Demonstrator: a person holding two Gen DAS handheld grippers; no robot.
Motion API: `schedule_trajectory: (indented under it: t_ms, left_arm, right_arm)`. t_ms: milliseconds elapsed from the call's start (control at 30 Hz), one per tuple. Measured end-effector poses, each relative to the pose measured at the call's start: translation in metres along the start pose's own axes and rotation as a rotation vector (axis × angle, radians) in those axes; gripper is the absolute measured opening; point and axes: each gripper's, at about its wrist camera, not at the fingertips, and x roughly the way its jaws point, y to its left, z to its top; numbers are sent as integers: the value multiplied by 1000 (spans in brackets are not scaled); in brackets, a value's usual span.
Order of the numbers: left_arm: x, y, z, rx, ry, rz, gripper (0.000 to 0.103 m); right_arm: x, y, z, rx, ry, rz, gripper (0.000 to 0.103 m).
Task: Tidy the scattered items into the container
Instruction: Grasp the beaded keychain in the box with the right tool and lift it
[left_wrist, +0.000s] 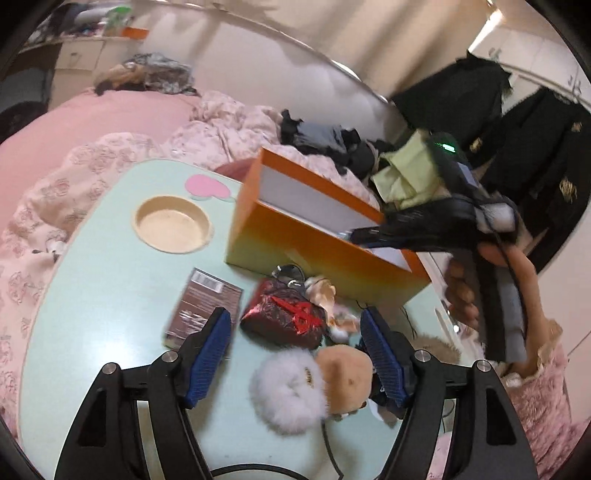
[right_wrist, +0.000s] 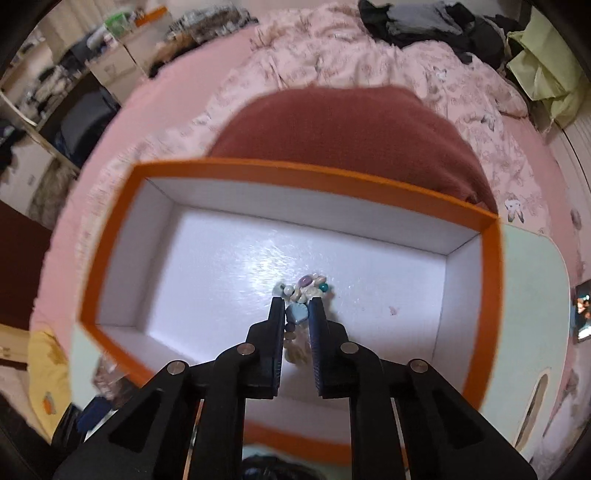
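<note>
Fluffy white pom-pom (left_wrist: 286, 391) and a tan plush piece (left_wrist: 345, 378) lie nearest the left wrist camera, on the pale green table (left_wrist: 103, 295). Left gripper (left_wrist: 297, 354) hangs over them with its jaws wide, blue pads (left_wrist: 208, 354) touching nothing. Between the pads and just beyond: a dark red foil-wrapped bundle (left_wrist: 284, 317); a brown booklet (left_wrist: 203, 306) lies just left of it. Small cream bits (left_wrist: 321, 291) sit behind the bundle, too blurred to name. Round recess (left_wrist: 171, 229) is set in the tabletop further back.

Orange box (left_wrist: 317, 236) stands on the table behind the clutter, open side up. Right gripper (right_wrist: 295, 310) points down into the box (right_wrist: 107, 240), jaws narrow and pinched on a beaded bracelet (right_wrist: 297, 314) with a light blue shell charm. Loose end of the beads (right_wrist: 308, 288) seems to rest on the white box floor, hard to be sure. From the left view, the right gripper (left_wrist: 365, 234) reaches over the box rim, held by a hand (left_wrist: 461, 291).

Pink bedding (right_wrist: 369, 55) surrounds the table.
</note>
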Motion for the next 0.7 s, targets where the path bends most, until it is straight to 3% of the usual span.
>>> schedule_trajectory:
  t_ms: [67, 167, 300, 400, 467, 533, 600, 667, 700]
  left_arm:
    - [-6, 6, 1, -24, -14, -1, 73]
    - [-12, 14, 1, -41, -16, 5, 73]
    - [-10, 20, 3, -41, -10, 21, 73]
    - [-8, 22, 2, -49, -3, 21, 73]
    - [-5, 21, 3, -47, 3, 19, 73]
    - [-6, 18, 3, -40, 5, 12, 73]
    - [-5, 14, 2, -25, 9, 7, 73]
    - [-5, 11, 0, -12, 11, 11, 73]
    - [-5, 11, 0, -9, 10, 13, 73]
  right_arm:
    - [-19, 4, -7, -30, -47, -7, 13]
    - [-42, 14, -18, -44, -98, 45, 1]
    - [-69, 19, -36, -55, -139, 140, 1]
    - [-78, 24, -48, -95, -164, 141, 1]
    - [-77, 29, -48, -130, -163, 90, 1]
    - [-65, 24, -39, -134, -125, 41, 10]
    - [-43, 13, -22, -91, -41, 30, 45]
    - [-18, -1, -6, -23, 39, 33, 55]
    - [-5, -8, 2, 8, 92, 32, 55]
